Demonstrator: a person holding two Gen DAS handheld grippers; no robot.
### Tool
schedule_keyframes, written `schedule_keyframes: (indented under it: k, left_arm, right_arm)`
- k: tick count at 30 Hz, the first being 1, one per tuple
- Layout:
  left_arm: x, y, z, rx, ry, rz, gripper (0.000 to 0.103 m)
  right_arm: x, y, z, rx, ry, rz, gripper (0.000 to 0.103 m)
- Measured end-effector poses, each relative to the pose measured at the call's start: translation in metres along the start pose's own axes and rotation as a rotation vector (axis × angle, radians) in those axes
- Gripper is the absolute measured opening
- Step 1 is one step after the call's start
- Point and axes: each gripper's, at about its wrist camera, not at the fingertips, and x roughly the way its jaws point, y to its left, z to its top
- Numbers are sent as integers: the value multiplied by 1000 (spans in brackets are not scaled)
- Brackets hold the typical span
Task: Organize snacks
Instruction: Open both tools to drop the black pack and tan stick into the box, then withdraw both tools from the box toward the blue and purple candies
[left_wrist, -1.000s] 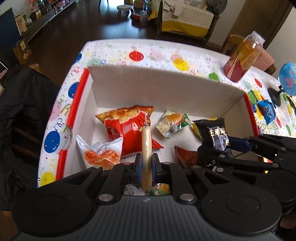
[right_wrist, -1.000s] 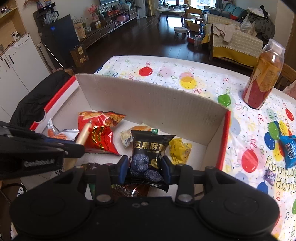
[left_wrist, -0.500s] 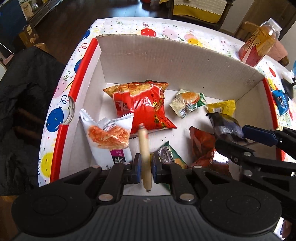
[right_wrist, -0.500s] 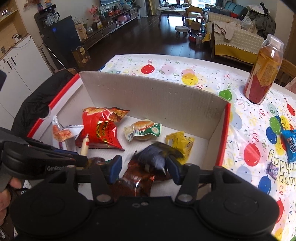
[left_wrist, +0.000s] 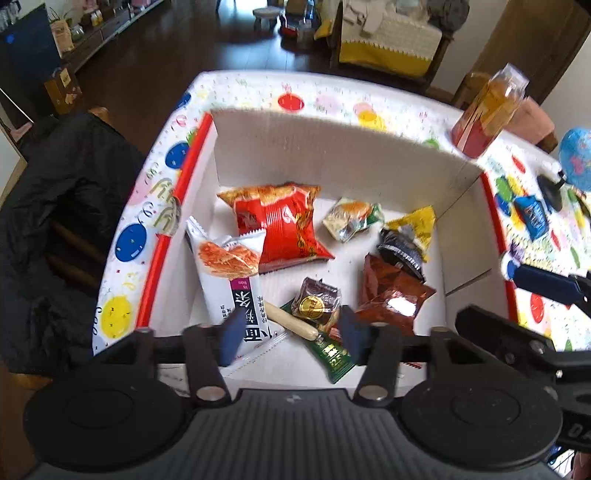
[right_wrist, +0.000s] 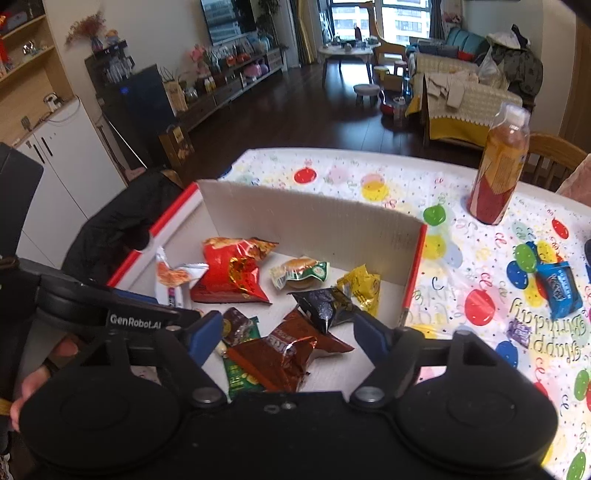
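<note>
Though motion blurs its fingertips, the left gripper (left_wrist: 290, 338) gapes empty like the right gripper (right_wrist: 288, 334); crinkly foil packets (left_wrist: 391, 297) half-bury the sausage stick (left_wrist: 291, 322)

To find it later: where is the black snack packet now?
Inside the box, right side, the black snack packet lies between the yellow packet and the brown foil packet.
</note>
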Motion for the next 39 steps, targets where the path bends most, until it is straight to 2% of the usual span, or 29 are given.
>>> schedule_keyframes:
  k: [4, 7, 12, 17, 22, 27, 31, 39]
  left_arm:
    - [-19, -4, -5, 5, -39, -12, 60]
    - [-34, -11, -10, 19, -76, -20, 70]
    - [-54, -28, -17, 42, -129, -51, 76]
    - [-67, -51, -23, 59, -174, -90, 88]
    - [-70, -81, -26, 81, -191, -129, 100]
    - [-67, -121, -28, 102, -206, -154, 103]
    - [-59, -158, -29, 122, -203, -163, 103]
    - [-36, -225, -29, 145, -197, -111, 103]
  right_arm:
    - [-23, 0, -5, 4, -34, 2, 86]
    - [-38, 0, -10, 3, -62, -3, 88]
    - [-65, -9, -19, 5, -106, -15, 98]
    - [-88, -30, -33, 42, -137, -36, 103]
    - [-108, -58, -47, 75, -170, -47, 103]
    - [-124, -88, -60, 90, -203, -74, 103]
    - [-135, -122, -68, 107, -194, -110, 103]
    - [-143, -191, -76, 132, -165, -153, 103]
